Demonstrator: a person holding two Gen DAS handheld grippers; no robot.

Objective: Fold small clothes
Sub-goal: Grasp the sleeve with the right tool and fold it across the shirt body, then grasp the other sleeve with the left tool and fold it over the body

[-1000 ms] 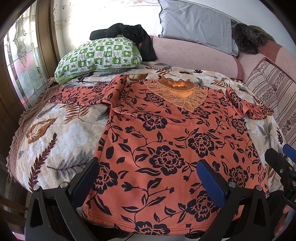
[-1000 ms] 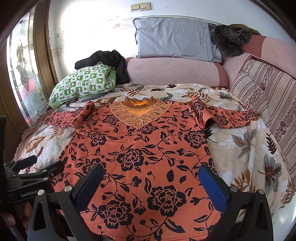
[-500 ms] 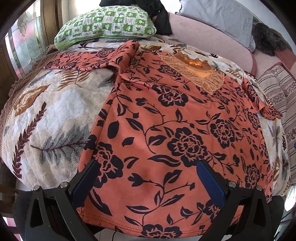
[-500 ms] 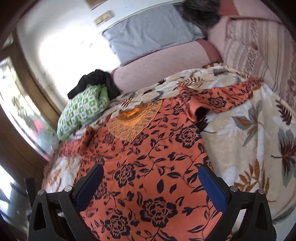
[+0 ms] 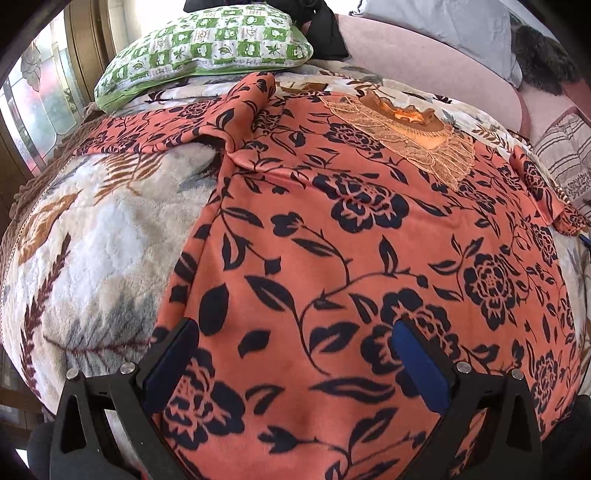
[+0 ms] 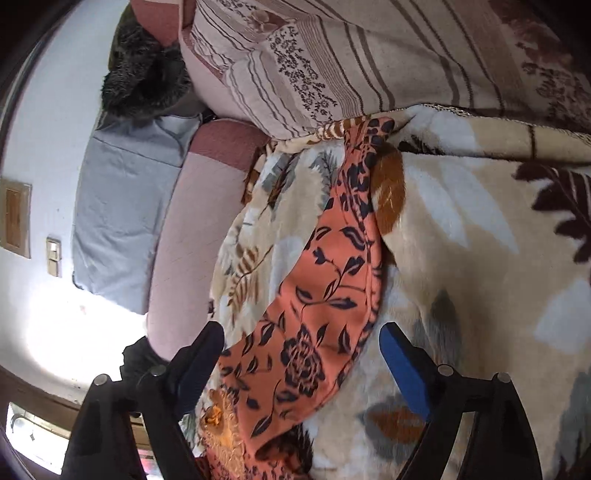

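Left wrist view: left gripper (image 5: 293,356) jaws apart over the hem of the orange floral top (image 5: 332,236), spread flat on the bed blanket (image 5: 92,236). Right wrist view: right gripper (image 6: 301,356) jaws apart, straddling the top's sleeve (image 6: 325,280).

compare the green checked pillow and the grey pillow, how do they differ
The green checked pillow is printed in green and white squares; the grey pillow is plain. The green one lies flat on the floral blanket, beside the orange top's sleeve; the grey one leans behind the pink bolster, farther from the top. A black garment touches the green pillow only. Both sit at the bed's head end.
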